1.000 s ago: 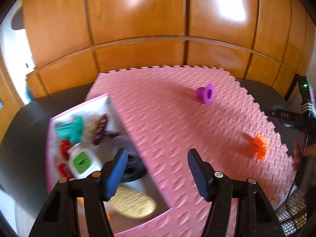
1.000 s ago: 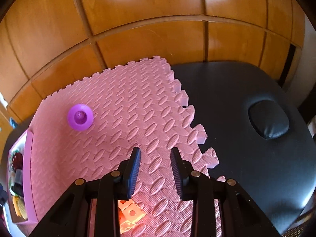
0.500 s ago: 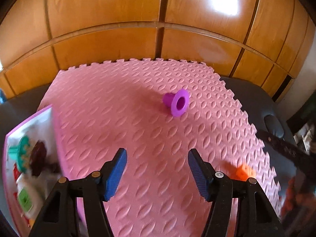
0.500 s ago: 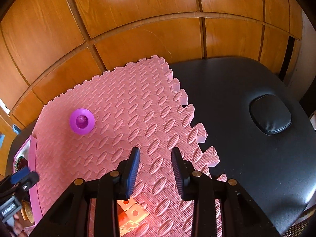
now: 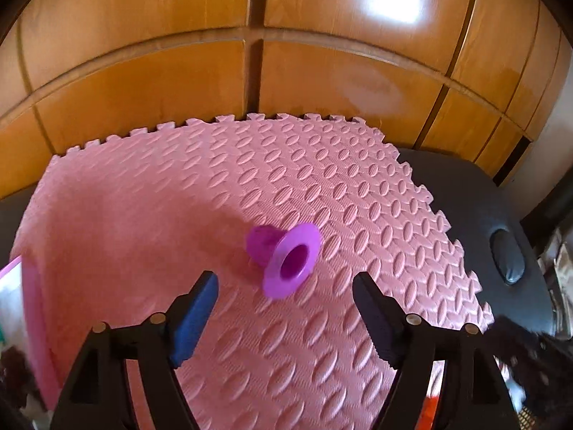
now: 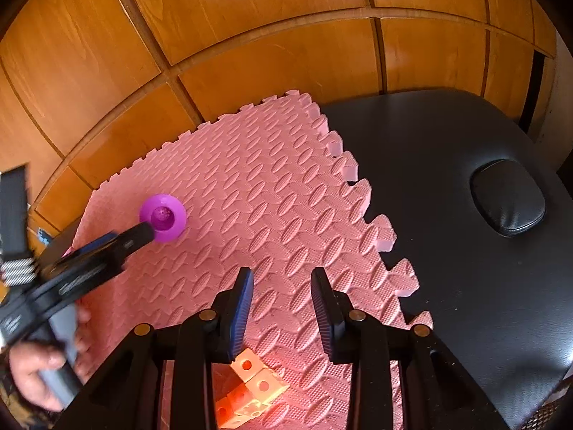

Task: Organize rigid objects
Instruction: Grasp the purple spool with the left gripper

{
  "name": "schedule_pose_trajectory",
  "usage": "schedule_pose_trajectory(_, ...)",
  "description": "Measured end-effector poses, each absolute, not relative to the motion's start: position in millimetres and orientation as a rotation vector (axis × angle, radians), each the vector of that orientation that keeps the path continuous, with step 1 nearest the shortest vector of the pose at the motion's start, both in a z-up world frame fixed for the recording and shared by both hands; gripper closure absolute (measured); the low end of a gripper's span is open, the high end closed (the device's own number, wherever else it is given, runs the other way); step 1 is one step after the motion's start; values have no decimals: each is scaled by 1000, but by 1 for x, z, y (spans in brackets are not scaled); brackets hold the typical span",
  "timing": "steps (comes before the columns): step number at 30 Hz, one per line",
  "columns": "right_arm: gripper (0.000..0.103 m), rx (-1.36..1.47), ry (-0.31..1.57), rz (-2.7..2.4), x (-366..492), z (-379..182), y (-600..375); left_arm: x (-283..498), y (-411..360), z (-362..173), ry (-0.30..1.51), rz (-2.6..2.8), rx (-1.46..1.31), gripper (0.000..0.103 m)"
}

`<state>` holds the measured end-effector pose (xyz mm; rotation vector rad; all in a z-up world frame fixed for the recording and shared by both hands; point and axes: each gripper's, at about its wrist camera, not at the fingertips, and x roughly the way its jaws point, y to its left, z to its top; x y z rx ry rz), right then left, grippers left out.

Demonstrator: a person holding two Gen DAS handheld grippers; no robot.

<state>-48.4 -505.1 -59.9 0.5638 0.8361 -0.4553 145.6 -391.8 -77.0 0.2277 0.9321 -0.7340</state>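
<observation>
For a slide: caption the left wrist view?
Open left gripper nears a purple flanged cup lying sideways on the pink foam mat.

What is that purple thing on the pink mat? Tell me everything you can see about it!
The purple piece looks like shiny, slightly see-through plastic. It has a short round tube with a wide flat rim at one end, and a hole down the middle. It lies on its side on the bumpy pink foam mat, alone near the middle. Only the mat touches it. The left gripper is open just in front of it, not gripping it yet.
</observation>
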Motion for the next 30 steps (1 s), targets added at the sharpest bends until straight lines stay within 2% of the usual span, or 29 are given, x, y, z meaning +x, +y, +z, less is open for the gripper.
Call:
schedule_pose_trajectory(6, 70, 578, 842, -420, -46, -60, -502, 167, -415, -95, 963, -701, 243, 28)
schedule_pose_trajectory(8, 70, 582, 845, -412, -46, -60, -502, 173, -418, -100, 982, -713, 233, 46)
schedule_pose_trajectory(17, 70, 593, 855, -408, -46, -63, -503, 158, -398, -103, 975, -737, 231, 46)
schedule_pose_trajectory(30, 70, 614, 900, -418, -45, -74, -508, 86, -338, -79, 914, -726, 261, 46)
